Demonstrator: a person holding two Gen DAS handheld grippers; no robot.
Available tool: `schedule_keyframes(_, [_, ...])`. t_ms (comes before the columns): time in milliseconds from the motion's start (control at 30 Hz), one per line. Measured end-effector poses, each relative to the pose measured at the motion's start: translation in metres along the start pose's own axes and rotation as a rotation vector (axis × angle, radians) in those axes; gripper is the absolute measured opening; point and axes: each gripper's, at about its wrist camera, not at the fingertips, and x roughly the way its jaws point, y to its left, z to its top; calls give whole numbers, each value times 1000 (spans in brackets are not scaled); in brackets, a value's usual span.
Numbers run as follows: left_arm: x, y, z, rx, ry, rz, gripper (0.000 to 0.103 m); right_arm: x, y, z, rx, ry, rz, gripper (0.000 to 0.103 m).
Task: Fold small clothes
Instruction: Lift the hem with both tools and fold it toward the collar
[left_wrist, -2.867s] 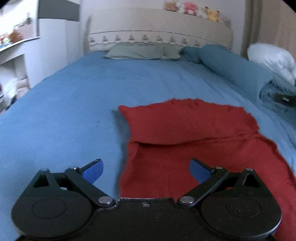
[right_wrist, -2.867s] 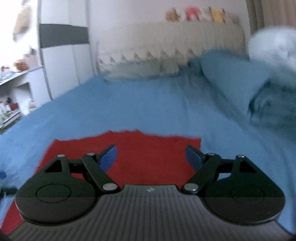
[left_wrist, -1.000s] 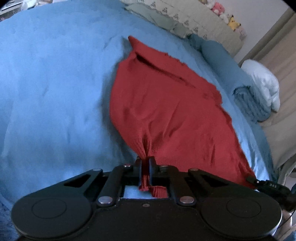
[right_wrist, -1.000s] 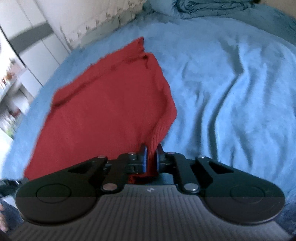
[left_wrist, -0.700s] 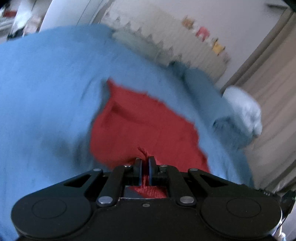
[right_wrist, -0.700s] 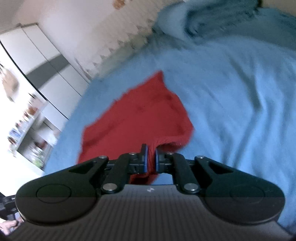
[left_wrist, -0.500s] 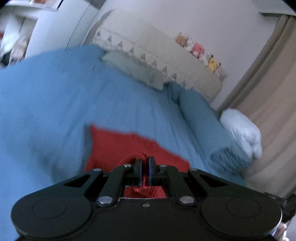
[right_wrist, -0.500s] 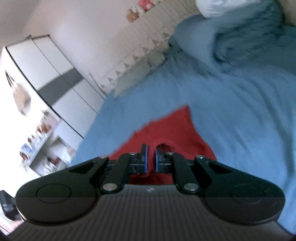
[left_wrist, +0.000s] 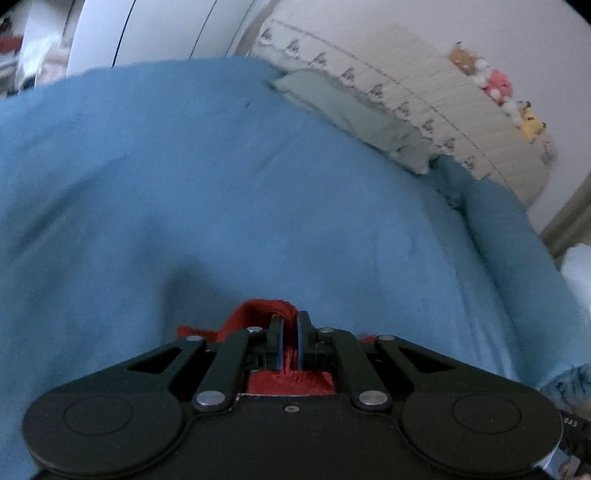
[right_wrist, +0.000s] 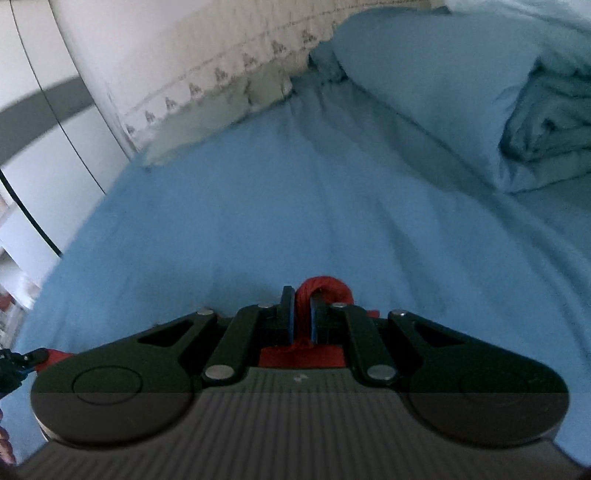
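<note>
Both sets of fingers are pinching the red cloth tight. On the left gripper, the two dark fingers are standing almost together, with a thin strip of red knit squeezed between them. A small red hump is poking up just past the tips, and more red is showing below the fingers, right in front of the black body of the tool. A bit of red is also peeking out to the left of the fingers.

On the right gripper, the fingers are also pressed close on the red cloth. It is curling in a little loop over the right fingertip, and a flat red patch is sitting under the fingers.

Most of the cloth is hiding under the two tools, so only these small bits are showing.

Beyond the tips, the blue bed cover is spreading wide and a bit wrinkled. At the far end, a pale green pillow is lying against the cream headboard. Small soft toys are sitting in a row on top of the headboard. A long blue rolled blanket is lying along the right side of the bed. In the right view, a folded blue quilt is resting beside it. White wardrobe doors are standing to the left of the bed.
</note>
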Motion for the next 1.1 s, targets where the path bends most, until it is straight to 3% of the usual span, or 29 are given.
schedule_keyframes(100, [13, 8, 2, 6, -13, 9, 11, 25, -1, -2, -18, -10, -16, 27])
schedule_keyframes(133, [9, 11, 4, 8, -32, 23, 17, 30, 0, 1, -30, -32, -30, 38])
schedule_keyframes(167, [5, 13, 8, 12, -69, 48, 37, 30, 0, 2, -40, -60, -50, 49])
schedule_keyframes(200, [-3, 12, 12, 25, -108, 78, 49, 29, 1, 5, -52, -90, -70, 77])
schedule_keyframes(233, [-10, 8, 11, 52, -152, 96, 64, 24, 2, 7, -72, -132, -79, 87])
schedule_keyframes(300, [-25, 0, 12, 165, -211, 88, 66, 10, 3, 6, -116, -214, -44, 87])
schedule_keyframes(433, [-22, -19, 3, 338, -116, 26, 66, 9, 2, -2, -185, -165, -23, 85])
schedule_keyframes(600, [-7, -21, -3, 361, -50, 24, 64, 25, 6, -22, -239, -77, -25, 66])
schedule_keyframes(867, [26, -34, 10, 407, 45, 7, 50, 60, 29, -26, -288, 48, -41, 65])
schedule_keyframes(900, [30, -37, 8, 422, 55, 0, 48, 69, 33, -25, -296, 62, -60, 60])
schedule_keyframes(967, [41, -47, 6, 456, 75, -22, 47, 81, 39, -25, -312, 85, -82, 39])
schedule_keyframes(1000, [49, -53, 5, 473, 85, -26, 47, 84, 40, -27, -317, 101, -82, 22])
schedule_keyframes(1100, [62, -63, 3, 511, 98, -9, 36, 91, 44, -26, -337, 95, -104, 19])
